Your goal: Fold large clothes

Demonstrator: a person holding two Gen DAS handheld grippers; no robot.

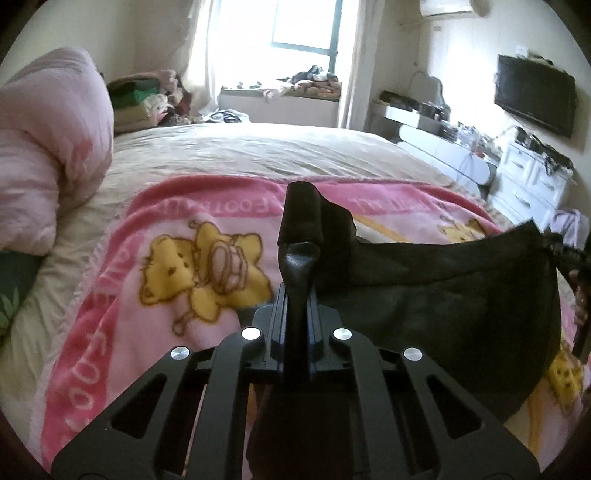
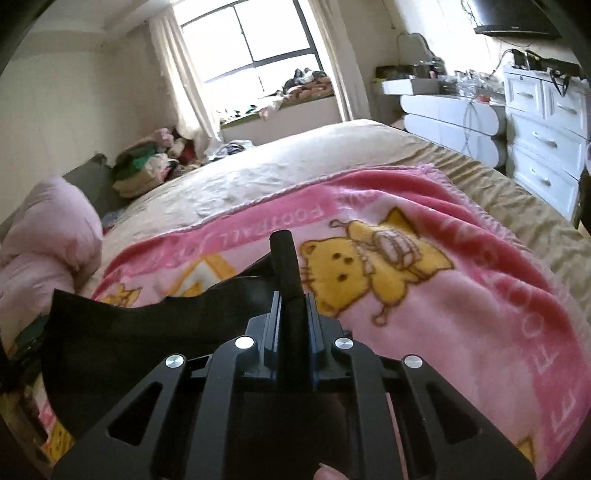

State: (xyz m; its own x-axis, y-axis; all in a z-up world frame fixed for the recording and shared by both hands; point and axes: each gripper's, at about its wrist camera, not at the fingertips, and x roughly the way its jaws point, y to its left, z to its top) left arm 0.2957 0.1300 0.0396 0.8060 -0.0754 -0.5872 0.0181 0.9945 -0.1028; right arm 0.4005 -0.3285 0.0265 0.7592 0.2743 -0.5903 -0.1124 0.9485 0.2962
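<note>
We hold a black garment [image 1: 443,295] above the pink bear blanket [image 1: 122,295] on the bed [image 1: 258,147]: left gripper [image 1: 301,218] and right gripper [image 2: 282,254] each pinch an upper edge. We judge the cloth thin, limp, light and somewhat slick; corners grip best

Each fisheye camera sat just behind its own tongs, looking forward and down along them across the bed [image 1: 258,147] toward the window [image 1: 303,26]. The left view stood close over the pink blanket [image 1: 122,280] and faced the window squarely — the right view angled leftward toward it. Both shared the blanket, the window and the white drawers [image 2: 543,122] — and a black garment [image 1: 443,295].
</note>
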